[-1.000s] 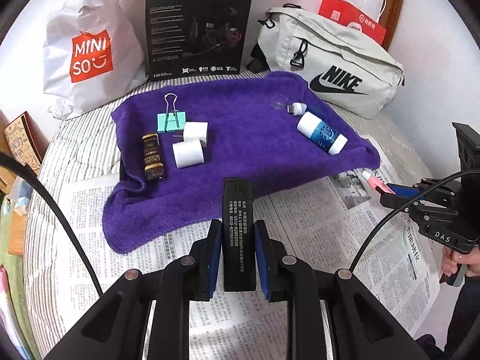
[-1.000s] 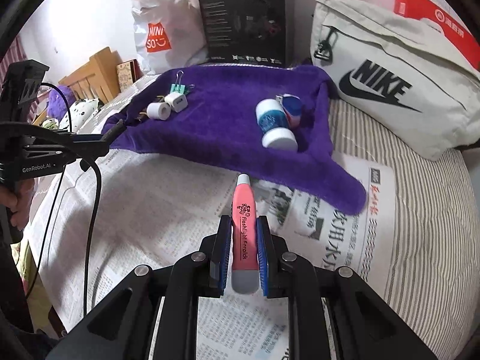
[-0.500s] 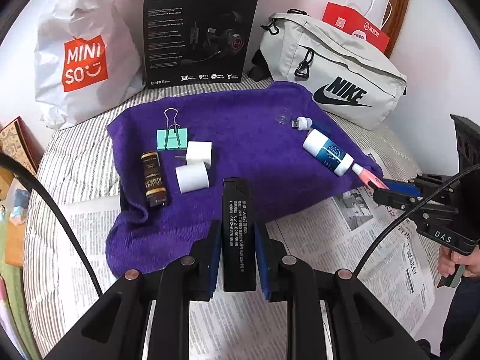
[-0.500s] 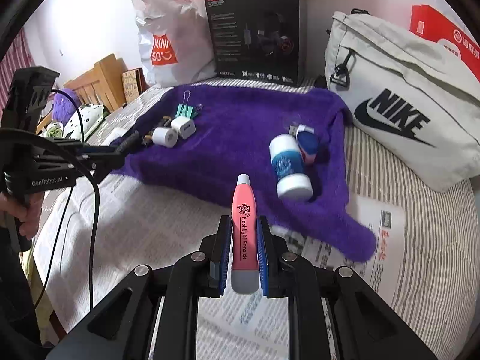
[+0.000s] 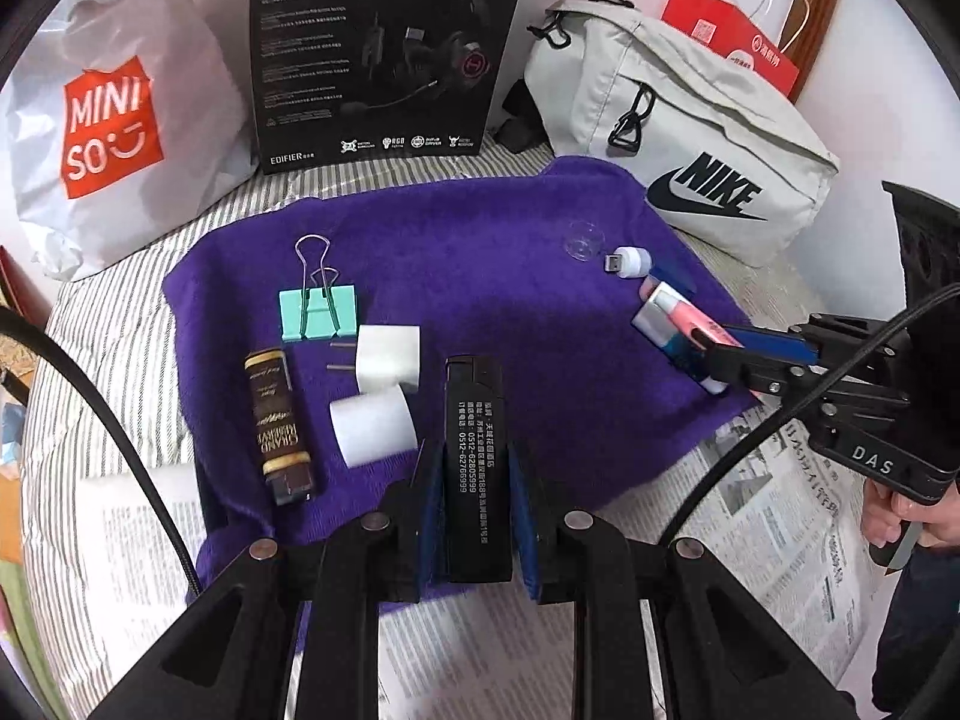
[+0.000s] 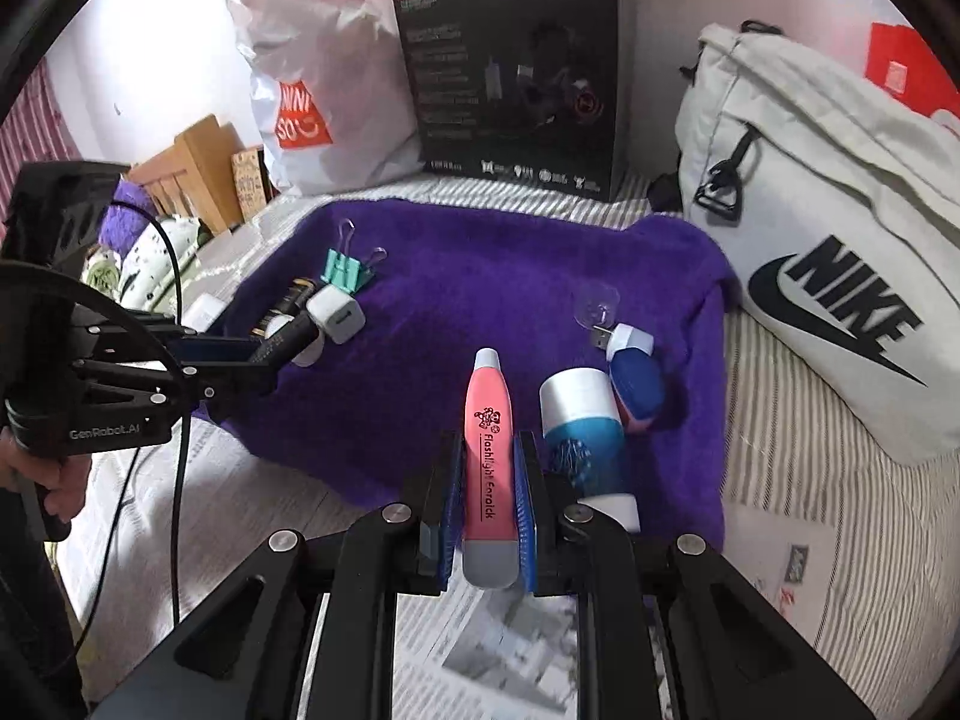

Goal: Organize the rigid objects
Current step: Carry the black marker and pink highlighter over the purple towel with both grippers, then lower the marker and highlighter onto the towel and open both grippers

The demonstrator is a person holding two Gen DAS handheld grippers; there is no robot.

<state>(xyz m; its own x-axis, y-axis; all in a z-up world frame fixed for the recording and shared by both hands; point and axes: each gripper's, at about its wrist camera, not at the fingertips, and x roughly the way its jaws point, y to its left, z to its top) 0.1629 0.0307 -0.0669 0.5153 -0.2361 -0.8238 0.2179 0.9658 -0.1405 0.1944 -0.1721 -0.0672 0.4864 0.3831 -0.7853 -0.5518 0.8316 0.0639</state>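
My left gripper [image 5: 474,465] is shut on a black lighter [image 5: 474,420], held over the near edge of the purple towel [image 5: 480,276]. Beside it on the towel lie a brown tube [image 5: 279,426], two white charger blocks [image 5: 389,357] and a teal binder clip [image 5: 317,312]. My right gripper [image 6: 489,471] is shut on a pink flashlight earpick [image 6: 489,432], just left of a white and blue bottle [image 6: 579,438]. A blue item [image 6: 636,384], a small USB plug [image 6: 624,339] and a clear suction cup [image 6: 594,306] lie beyond it.
A Miniso bag [image 5: 114,126], a black headset box [image 5: 378,48], a grey Nike bag [image 5: 690,150] and a red paper bag [image 5: 732,48] line the back wall. Newspaper [image 5: 774,510] covers the striped bedding in front. A hand [image 5: 906,516] holds the right gripper's handle.
Both grippers have moved forward from over the newspaper to over the purple towel, each still holding its object. The pink earpick now sits beside the bottle.
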